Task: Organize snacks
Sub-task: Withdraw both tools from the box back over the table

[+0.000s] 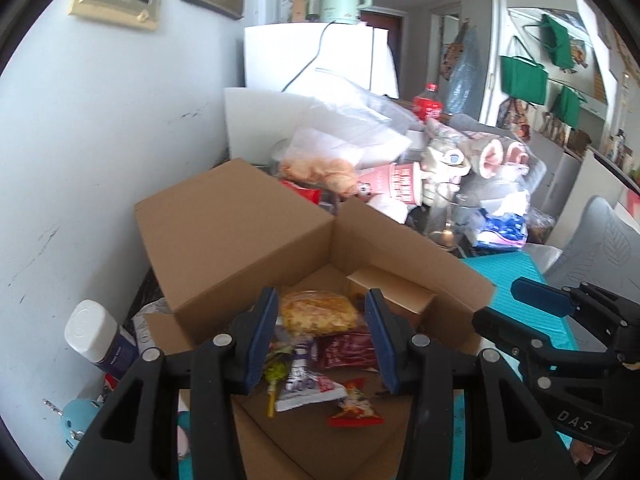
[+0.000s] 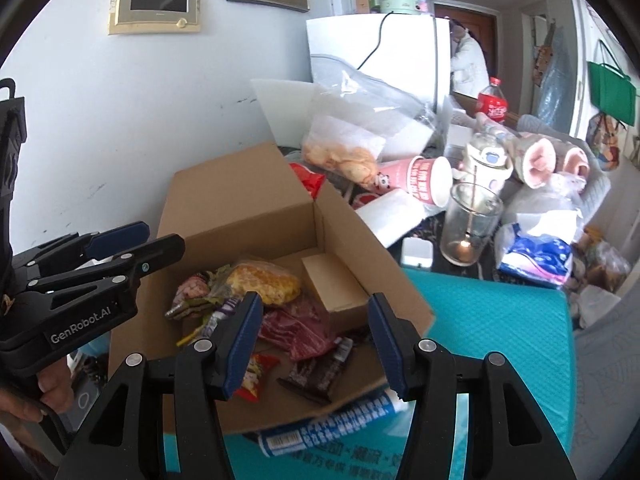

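An open cardboard box [image 1: 248, 240] [image 2: 240, 216] sits on a teal mat and holds several snack packets. Inside are a yellow snack bag [image 1: 318, 314] [image 2: 264, 282], a dark red packet [image 1: 346, 350] [image 2: 296, 330], a small tan carton [image 1: 394, 294] [image 2: 332, 286], a red and white packet [image 1: 354, 406] [image 2: 254, 376] and a dark brown wrapper [image 2: 320, 372]. My left gripper [image 1: 322, 340] [image 2: 136, 246] is open and empty above the box's near side. My right gripper [image 2: 314, 346] [image 1: 520, 304] is open and empty over the box's front right corner.
Behind the box lie a clear bag of chips [image 2: 344, 152], a pink paper cup [image 2: 424, 180], a glass [image 2: 472, 224], a cola bottle [image 2: 494, 100] and plush toys [image 2: 552, 160]. A white-capped bottle [image 1: 96, 336] stands left of the box. The white wall is at the left.
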